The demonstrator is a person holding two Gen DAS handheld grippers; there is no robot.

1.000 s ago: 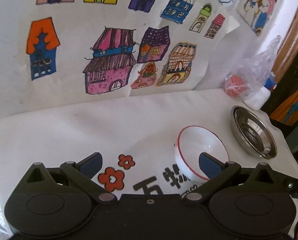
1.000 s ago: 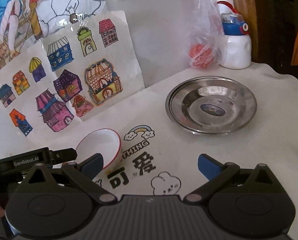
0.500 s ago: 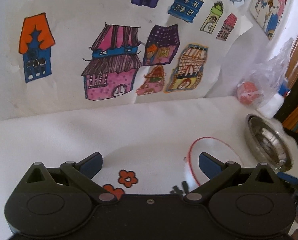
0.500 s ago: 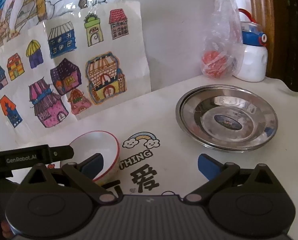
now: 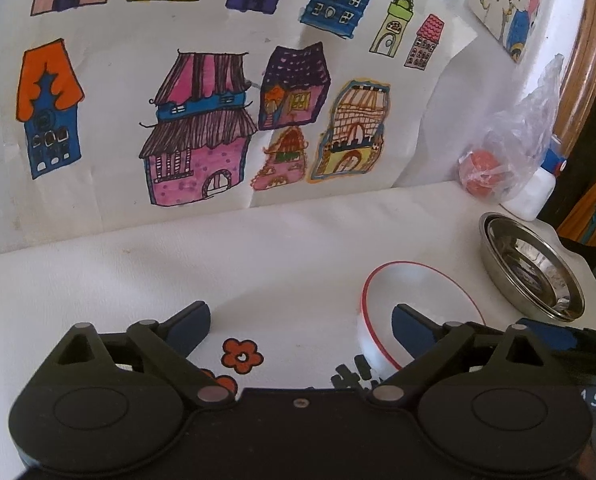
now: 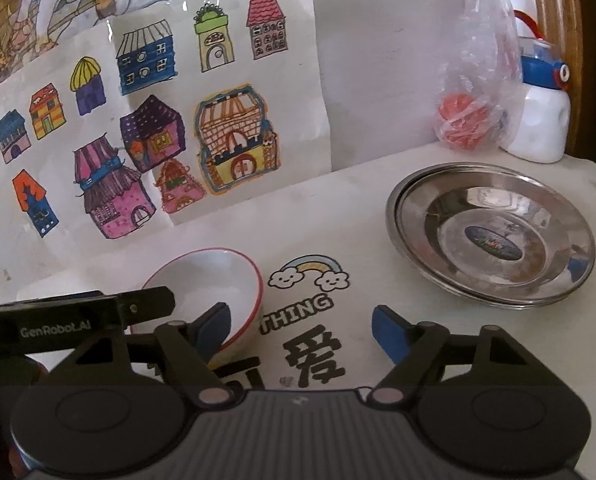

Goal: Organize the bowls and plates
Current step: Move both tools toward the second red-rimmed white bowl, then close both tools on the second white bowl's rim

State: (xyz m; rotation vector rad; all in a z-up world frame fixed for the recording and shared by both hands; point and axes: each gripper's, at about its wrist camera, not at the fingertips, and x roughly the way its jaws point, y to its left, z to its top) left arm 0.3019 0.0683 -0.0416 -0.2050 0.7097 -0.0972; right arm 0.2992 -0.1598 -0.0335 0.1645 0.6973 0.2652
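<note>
Jaws of the left gripper [image 5: 299,322] stand spread wide, its right finger inside the white bowl [image 5: 417,300]. Right gripper [image 6: 299,322] is likewise spread and holds nothing, the bowl beside its left finger. Steel plates [image 6: 491,236] sit stacked on the tablecloth [image 6: 357,208], right of the bowl and apart from it, near a bagged ball [image 6: 459,122] and bottle [image 6: 543,114].

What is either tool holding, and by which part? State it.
Nothing is held. The left tool is open, one finger over the white bowl. The right tool is open, over the tablecloth.
</note>
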